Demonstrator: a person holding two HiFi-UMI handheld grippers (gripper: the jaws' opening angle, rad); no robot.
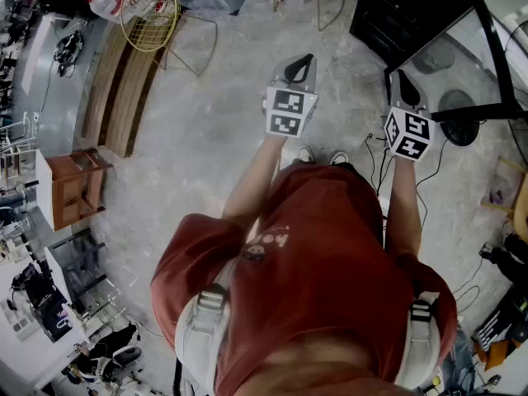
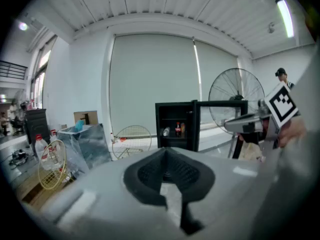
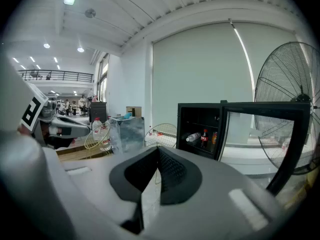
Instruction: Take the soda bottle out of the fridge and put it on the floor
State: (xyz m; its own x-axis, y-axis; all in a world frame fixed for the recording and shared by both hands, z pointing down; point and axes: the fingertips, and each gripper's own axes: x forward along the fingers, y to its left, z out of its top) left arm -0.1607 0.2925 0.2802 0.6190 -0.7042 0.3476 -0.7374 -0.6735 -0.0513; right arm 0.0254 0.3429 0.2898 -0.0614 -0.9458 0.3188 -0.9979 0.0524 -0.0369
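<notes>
A small black fridge (image 3: 199,131) stands across the floor with its glass door (image 3: 265,134) swung open. On its shelf a dark soda bottle (image 3: 204,138) with a red label stands upright, between a clear bottle (image 3: 192,137) lying on its side and an orange can (image 3: 214,138). The left gripper view shows the same soda bottle (image 2: 177,129) inside the fridge (image 2: 175,126). My left gripper (image 2: 166,151) and right gripper (image 3: 158,149) are both shut and empty, held side by side well short of the fridge (image 1: 412,15). From the head view, the left gripper (image 1: 301,63) and right gripper (image 1: 401,81) point toward it.
A large standing fan (image 3: 295,94) is right of the fridge, behind the open door. A round yellow wire chair (image 1: 148,11), a wooden bench (image 1: 124,89) and a foil-covered box (image 2: 85,144) are off to the left. Cables (image 1: 375,159) lie on the concrete floor near my feet.
</notes>
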